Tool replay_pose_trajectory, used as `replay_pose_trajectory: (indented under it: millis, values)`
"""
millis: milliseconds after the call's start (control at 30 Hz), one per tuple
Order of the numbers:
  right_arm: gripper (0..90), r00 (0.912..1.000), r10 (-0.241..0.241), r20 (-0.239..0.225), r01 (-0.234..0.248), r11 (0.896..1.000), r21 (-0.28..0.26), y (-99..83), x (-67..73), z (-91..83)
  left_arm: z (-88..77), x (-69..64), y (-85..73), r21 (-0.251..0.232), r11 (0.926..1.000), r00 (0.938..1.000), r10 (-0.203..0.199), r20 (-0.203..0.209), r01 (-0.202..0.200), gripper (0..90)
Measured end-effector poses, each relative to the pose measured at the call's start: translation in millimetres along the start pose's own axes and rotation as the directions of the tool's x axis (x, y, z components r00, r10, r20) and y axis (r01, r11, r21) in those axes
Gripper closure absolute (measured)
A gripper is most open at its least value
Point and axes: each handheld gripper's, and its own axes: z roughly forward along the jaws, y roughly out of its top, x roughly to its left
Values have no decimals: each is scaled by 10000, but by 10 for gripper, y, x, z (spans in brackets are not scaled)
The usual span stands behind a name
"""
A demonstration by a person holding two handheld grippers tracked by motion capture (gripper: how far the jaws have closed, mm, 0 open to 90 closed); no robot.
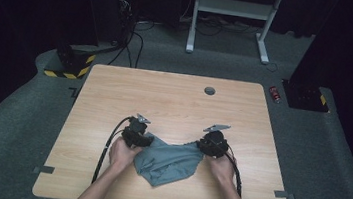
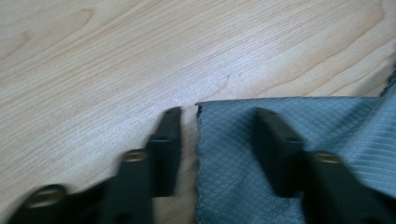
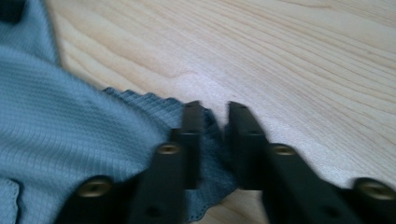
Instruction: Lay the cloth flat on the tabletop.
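Grey cloth [image 1: 167,161], crumpled on the bench [image 1: 115,87] between both hands: left gripper [image 2: 217,116] jaws released astride its corner, right gripper [image 3: 215,109] jaws clenching a corner fold; seat both corners deep before lifting, likely.

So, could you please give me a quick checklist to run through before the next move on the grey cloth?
1. Left gripper astride the grey cloth corner: ok, one jaw over cloth, one over bare wood.
2. Left jaws clamped: not ok, they stand open.
3. Right gripper on the cloth's edge: ok, fabric lies between the jaws.
4. Right jaws gripping firmly: cannot tell, a narrow gap shows.
5. Cloth spread flat: not ok, it lies bunched.
6. Cloth fully on the table: ok.
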Motion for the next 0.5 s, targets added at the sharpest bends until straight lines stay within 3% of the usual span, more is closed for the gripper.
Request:
replay_pose_trajectory:
  millis: [33,133,200,267,367,500]
  values:
    - [879,10000,-93,10,93,9999,42,2,13,0,0,9,3,-12,10000,9999,37,138,-37,682]
    - [891,9995,-297,100,298,9995,-118,20,23,-26,-30,23,-5,-55,9996,9991,264,328,-263,880]
    - [893,9989,-430,203,437,9984,-368,43,31,-77,-95,31,-5,-276,9989,9987,390,314,-382,893]
    - [894,9982,-498,343,519,9967,-631,69,43,-148,-213,40,0,-818,9957,9987,463,232,-442,894]
    - [894,9975,-452,542,519,9902,-1294,100,41,-308,-441,53,-20,-1830,9817,9982,566,174,-524,892]
    - [894,9965,-380,746,511,9818,-1830,78,23,-463,-578,3,-169,-2032,9754,9946,959,393,-860,887]
